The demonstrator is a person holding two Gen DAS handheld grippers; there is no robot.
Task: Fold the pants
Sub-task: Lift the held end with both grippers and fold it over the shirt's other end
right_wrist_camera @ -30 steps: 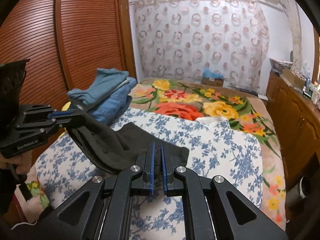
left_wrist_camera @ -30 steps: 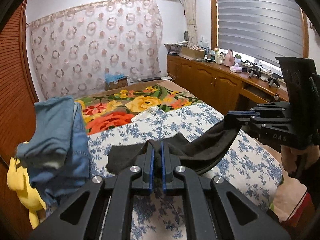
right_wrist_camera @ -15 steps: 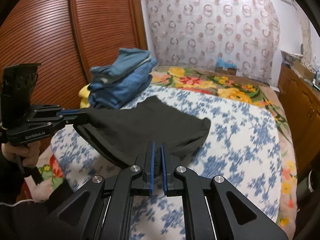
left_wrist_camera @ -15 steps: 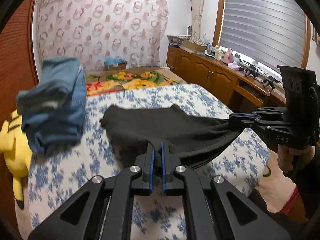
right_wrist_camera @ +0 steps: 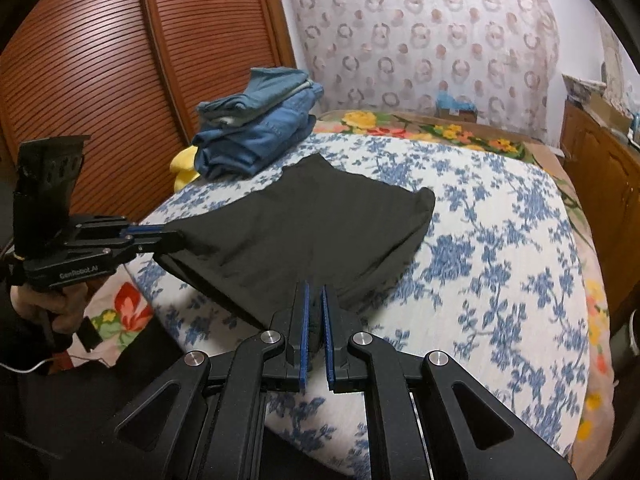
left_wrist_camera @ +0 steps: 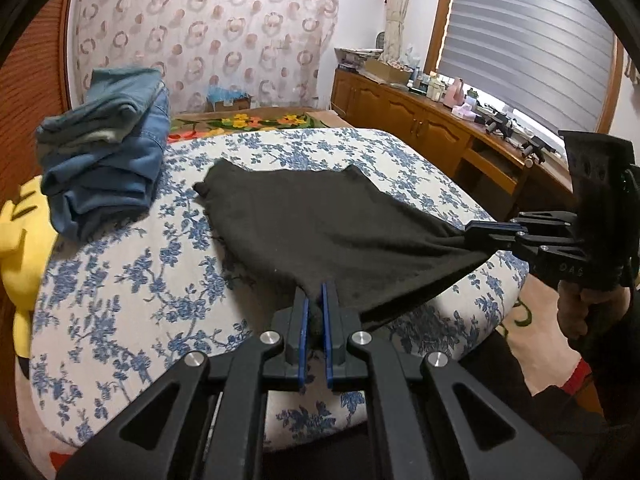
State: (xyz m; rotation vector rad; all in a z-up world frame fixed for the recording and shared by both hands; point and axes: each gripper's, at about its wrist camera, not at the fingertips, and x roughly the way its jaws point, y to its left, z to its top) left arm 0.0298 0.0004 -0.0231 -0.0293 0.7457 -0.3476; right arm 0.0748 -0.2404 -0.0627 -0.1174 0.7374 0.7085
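Pants (left_wrist_camera: 320,224) edge hidden, seemingly pinched inside both jaws

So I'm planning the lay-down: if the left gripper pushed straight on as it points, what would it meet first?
Probably the black pants it already pinches, then the bed beneath; depth is unclear.

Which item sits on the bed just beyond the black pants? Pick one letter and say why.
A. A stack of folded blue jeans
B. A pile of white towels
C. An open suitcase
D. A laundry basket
A: a stack of folded blue jeans rests on the flowered bed cover, just past the far edge of the black pants.
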